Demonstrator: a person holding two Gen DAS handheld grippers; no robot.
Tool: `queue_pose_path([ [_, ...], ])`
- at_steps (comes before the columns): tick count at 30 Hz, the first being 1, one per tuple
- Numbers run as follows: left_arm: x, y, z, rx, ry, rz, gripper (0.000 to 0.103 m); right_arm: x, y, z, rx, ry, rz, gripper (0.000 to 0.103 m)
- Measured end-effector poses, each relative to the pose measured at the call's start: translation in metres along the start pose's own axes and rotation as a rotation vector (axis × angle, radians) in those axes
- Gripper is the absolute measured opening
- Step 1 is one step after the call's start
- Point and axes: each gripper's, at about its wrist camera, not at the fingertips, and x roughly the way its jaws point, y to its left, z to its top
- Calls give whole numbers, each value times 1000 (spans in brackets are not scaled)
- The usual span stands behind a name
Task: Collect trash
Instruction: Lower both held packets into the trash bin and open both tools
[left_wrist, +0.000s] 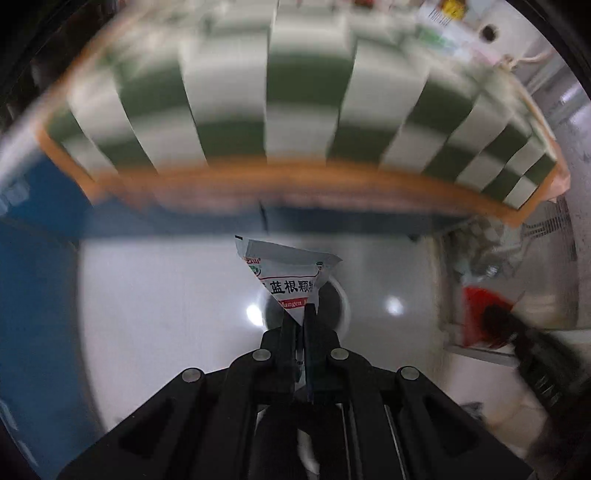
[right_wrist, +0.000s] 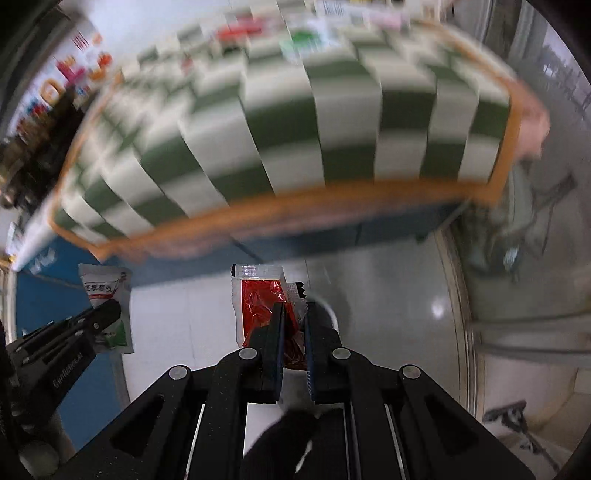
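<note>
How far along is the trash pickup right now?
Done: both pieces are picked up. In hand: the left gripper pinches a white sachet, and the right gripper pinches a red packet, both over the grey floor. Left: dropping them; no bin is clearly visible.

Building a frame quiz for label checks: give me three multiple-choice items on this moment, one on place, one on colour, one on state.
1. Where does the left gripper's sachet show in the right wrist view?
A. far left
B. far right
C. top centre

2. What colour fills the packet in the right gripper?
A. blue
B. red
C. yellow

3. How is the left gripper?
A. wide open, empty
B. open above a cup
C. shut on a sachet

Key:
1 A, the white sachet hangs at the left edge.
2 B, the red packet shows red inside a clear wrapper, between the right gripper fingers.
3 C, the left gripper pinches the sachet's corner.
</note>
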Motion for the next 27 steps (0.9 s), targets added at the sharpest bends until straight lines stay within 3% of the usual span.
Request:
queue_pose_path([
  [3, 86, 14, -10, -109, 142, -119, 1, 68, -20, -28, 1, 84, -4, 10],
  [6, 163, 24, -18, -175, 226, -174, 1, 150, -41, -59, 24, 178, 17, 10],
  [11, 283, 37, -28, -191, 314, -149, 2, 285, -64, -103, 62, 288, 42, 10],
  [17, 356, 53, -41, -160, 355, -91, 8, 409, -72, -133, 70, 352, 42, 10],
  [20, 362, 63, -47, -138, 332, -39, 35, 445, -69, -138, 58, 387, 48, 11],
  [22, 356, 67, -49, -126, 294, 11, 96, 458, -68, -136, 56, 398, 32, 14],
  [23, 352, 69, -50, -119, 279, 32, 103, 463, -68, -138, 50, 405, 22, 18],
  [25, 343, 72, -51, -96, 259, 87, 103, 464, -68, -138, 43, 405, -1, 32],
  [27, 331, 74, -50, -68, 226, 141, 103, 453, -67, -133, 40, 397, -26, 72],
])
